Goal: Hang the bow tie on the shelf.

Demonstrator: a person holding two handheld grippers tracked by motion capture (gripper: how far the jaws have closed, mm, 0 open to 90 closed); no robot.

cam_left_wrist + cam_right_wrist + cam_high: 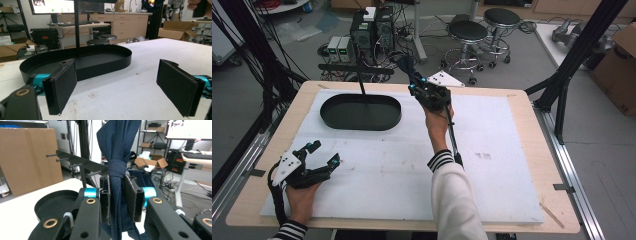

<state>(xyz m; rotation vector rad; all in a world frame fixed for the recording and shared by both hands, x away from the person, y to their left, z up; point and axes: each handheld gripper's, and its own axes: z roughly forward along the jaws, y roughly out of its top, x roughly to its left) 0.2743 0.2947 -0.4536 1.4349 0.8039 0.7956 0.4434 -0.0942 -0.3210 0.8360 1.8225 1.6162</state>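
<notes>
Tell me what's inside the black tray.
The tray holds nothing loose; a thin black post rises from its floor. In the left gripper view, the near wall and left tool hide some floor.

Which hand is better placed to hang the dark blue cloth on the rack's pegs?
Right. Its tool is shut on the blue cloth, raised beside the rack's pegs. The left tool rests open near the table's front edge, holding nothing.
</notes>
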